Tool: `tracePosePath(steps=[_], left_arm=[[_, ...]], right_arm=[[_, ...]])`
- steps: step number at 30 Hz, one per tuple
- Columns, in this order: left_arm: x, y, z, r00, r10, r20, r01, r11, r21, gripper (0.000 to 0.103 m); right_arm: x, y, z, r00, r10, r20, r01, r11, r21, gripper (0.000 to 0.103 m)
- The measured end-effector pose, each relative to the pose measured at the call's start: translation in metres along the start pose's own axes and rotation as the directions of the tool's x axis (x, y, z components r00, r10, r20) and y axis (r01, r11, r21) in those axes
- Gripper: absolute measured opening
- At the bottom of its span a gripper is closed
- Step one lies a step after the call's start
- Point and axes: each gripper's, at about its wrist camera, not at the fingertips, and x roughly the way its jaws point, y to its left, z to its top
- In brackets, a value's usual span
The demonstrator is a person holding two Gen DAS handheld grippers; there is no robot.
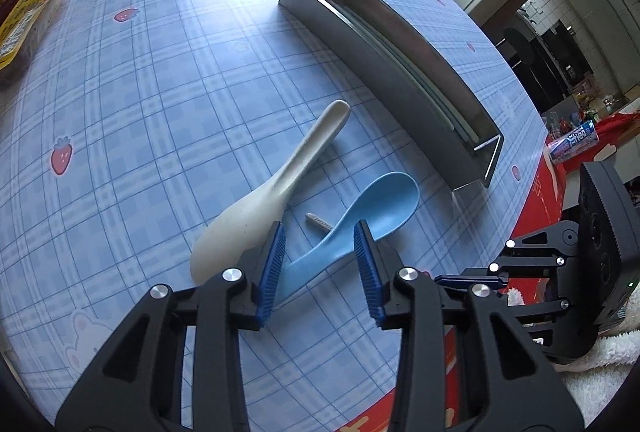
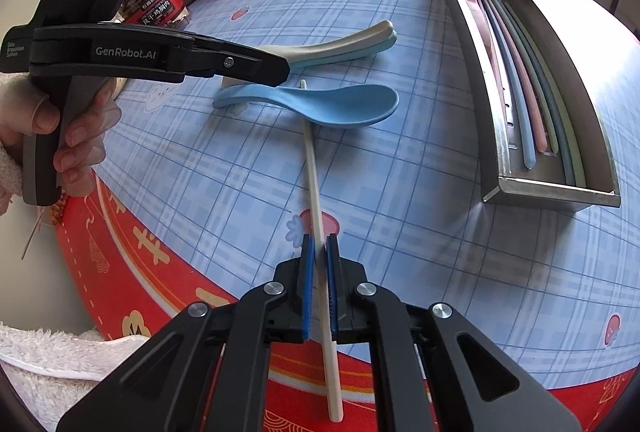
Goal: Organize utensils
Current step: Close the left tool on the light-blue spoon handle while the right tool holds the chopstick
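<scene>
1. Step in hand, as judged: gathering loose utensils into the long steel tray (image 2: 556,187) at far right.
2. Right tool (image 2: 319,248) clamped on thin white chopstick (image 2: 314,175), its far end under the light-blue plastic spoon (image 2: 336,101).
3. Left tool (image 1: 320,252) part-open, straddling that spoon's handle, no contact certain; cream spoon (image 1: 280,183) just left.
4. Next: lifting chopstick clear, carrying toward tray.

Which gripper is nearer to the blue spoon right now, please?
Left. The left gripper has its fingers either side of the blue spoon handle. The right gripper is back near the table edge, shut on a white chopstick whose far end runs under that spoon.
</scene>
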Motion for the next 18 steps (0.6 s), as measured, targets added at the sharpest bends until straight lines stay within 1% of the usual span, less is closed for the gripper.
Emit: tracePosePath(steps=[4, 6, 8, 11, 13, 18], left_arm=[[0.009, -0.008, 0.001, 0.998, 0.023, -0.051, -0.020, 0.998, 0.062, 0.038], [0.010, -0.006, 0.001, 0.998, -0.003, -0.063, 0.006, 0.999, 0.049, 0.038], [0.011, -0.004, -0.001, 0.997, -0.041, -0.067, 0.042, 0.999, 0.015, 0.036], [0.011, 0.002, -0.004, 0.995, -0.066, -0.071, 0.065, 0.998, -0.023, 0.033], [0.011, 0.004, -0.008, 0.995, -0.070, -0.075, 0.068, 0.997, -0.026, 0.032], [0.013, 0.000, -0.019, 0.992, -0.072, -0.104, 0.073, 0.997, 0.001, 0.031]], right_arm=[[0.000, -0.001, 0.001, 1.000, 0.001, 0.000, -0.001, 1.000, 0.001, 0.007], [0.000, -0.001, 0.000, 1.000, 0.002, 0.000, -0.002, 1.000, 0.002, 0.007], [0.000, -0.001, 0.000, 1.000, 0.003, 0.000, -0.003, 1.000, 0.004, 0.007], [0.000, -0.001, 0.000, 1.000, 0.004, 0.000, -0.004, 1.000, 0.006, 0.007], [0.000, -0.001, 0.000, 1.000, 0.004, 0.001, -0.004, 1.000, 0.006, 0.007], [-0.001, -0.001, 0.000, 1.000, 0.005, 0.002, -0.005, 1.000, 0.010, 0.007]])
